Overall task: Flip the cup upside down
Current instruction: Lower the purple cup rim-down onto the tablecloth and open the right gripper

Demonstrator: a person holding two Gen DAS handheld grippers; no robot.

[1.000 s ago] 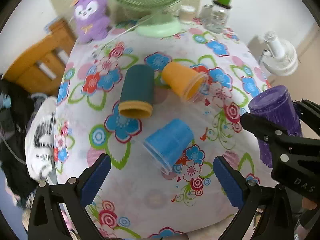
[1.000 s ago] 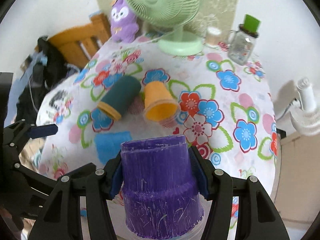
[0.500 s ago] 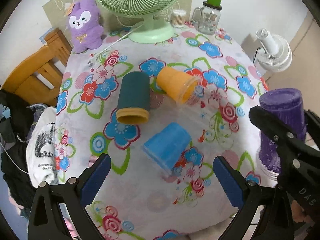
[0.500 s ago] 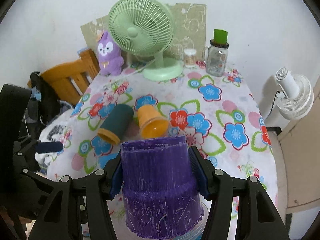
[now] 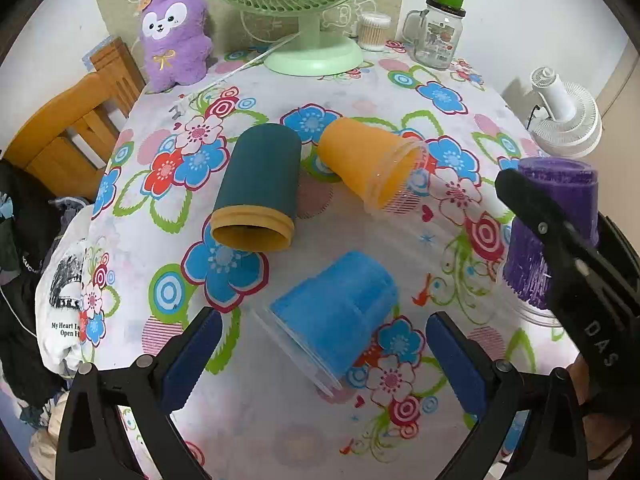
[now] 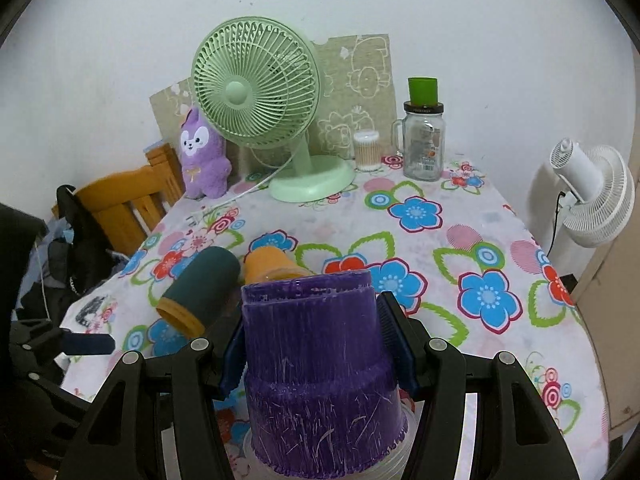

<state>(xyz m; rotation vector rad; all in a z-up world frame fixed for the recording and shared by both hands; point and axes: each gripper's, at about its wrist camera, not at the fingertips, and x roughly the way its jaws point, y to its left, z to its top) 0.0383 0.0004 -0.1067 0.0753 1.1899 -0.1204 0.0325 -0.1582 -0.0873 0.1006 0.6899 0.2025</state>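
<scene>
Right tool (image 6: 316, 344) grips the purple cup (image 6: 320, 364) inverted, rim down at the tabletop's (image 5: 360, 100) near right edge, apparently for release; left tool (image 5: 320, 352) spread wide, flanking the toppled blue cup (image 5: 336, 316).

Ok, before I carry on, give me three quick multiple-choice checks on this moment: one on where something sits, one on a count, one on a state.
1. Where is the blue cup?
A. Beside the green fan's base
B. Just ahead of the left gripper, in line with the gap between its fingers
C. On the wooden chair

2. How many cups lie on their sides on the table?
A. One
B. Three
C. Five

3. What state is the purple cup in?
A. Lying on its side, untouched
B. Mouth up, standing free
C. Mouth down, clamped in the right gripper

Answers: 1 B, the open left fingers frame it; 2 B, the blue, teal cup and orange cup lie sideways; 3 C, its wide rim is lowest and the pads press both sides.
</scene>
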